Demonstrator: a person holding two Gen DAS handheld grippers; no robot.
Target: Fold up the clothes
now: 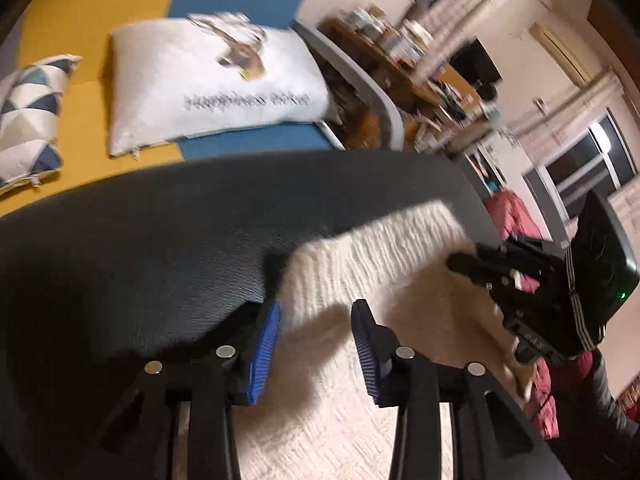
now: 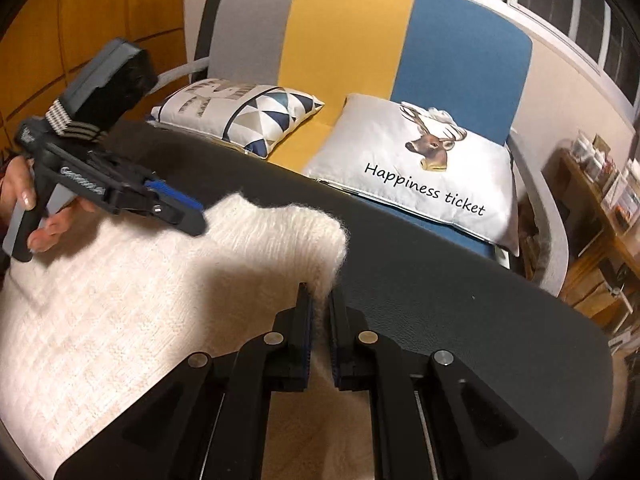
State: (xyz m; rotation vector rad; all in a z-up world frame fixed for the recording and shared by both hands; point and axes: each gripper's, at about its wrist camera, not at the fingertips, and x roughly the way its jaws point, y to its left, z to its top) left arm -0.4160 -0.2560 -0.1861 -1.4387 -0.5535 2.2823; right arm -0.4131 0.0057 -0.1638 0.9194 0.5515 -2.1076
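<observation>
I read this as the middle of a fold: the dark table (image 2: 440,280) fills the lower half of both views, and the cream knitted garment (image 2: 120,300) lies across its lower left in the right wrist view, with 1 fuzzy corner raised toward the centre of the frame. Behind it, along the top of that view, sits the grey, yellow and blue sofa (image 2: 348,32) with 2 cushions, the deer cushion (image 2: 420,160) at centre right and the triangle-patterned cushion (image 2: 248,116) to its left. My right hand-held gripper (image 2: 319,312) at bottom centre is narrowed onto the garment's edge, the knit pinched between its pads, so it is carrying that corner. My left hand-held gripper (image 1: 316,344), at bottom centre of the left wrist view, stands fairly wide with the knit below and between its blue pads (image 1: 264,352), and I see no pad pressing on it; that view is blurred, so how close the pads sit to the fabric I cannot tell. In my judgement the next move calls for the left one to close on the near edge, then both to carry the cloth over the body of the garment evenly, keeping the loose knit from sagging or slipping out.
</observation>
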